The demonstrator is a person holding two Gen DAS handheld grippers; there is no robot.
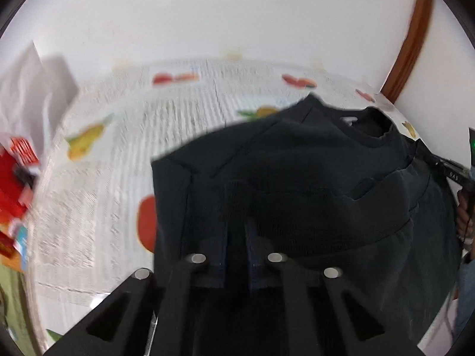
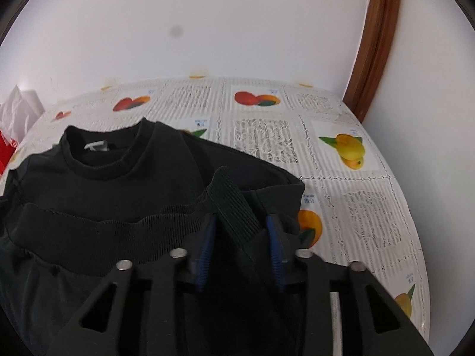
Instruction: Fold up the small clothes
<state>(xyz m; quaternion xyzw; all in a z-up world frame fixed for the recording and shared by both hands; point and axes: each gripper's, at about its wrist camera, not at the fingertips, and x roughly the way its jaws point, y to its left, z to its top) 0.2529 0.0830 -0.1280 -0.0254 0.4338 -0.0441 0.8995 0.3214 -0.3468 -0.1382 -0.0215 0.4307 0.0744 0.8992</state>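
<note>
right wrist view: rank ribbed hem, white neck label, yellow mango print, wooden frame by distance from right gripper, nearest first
1. ribbed hem, between the right gripper fingers
2. white neck label, upper left
3. yellow mango print, right; close to the label, ranking unsure
4. wooden frame, far right

A fruit-printed tablecloth (image 2: 341,178) covers the table, reaching a plain white wall (image 2: 207,23). At the tablecloth's far right corner stands a brown wooden frame (image 2: 377,44). Off its left edge sit crumpled white paper (image 1: 26,89) and red packaging (image 1: 14,178).

R claw (image 2: 241,222) clamped on ribbed hem of black sweatshirt (image 2: 98,184), which lies on fruit-print counter (image 2: 350,207), collar twd wall.
</note>
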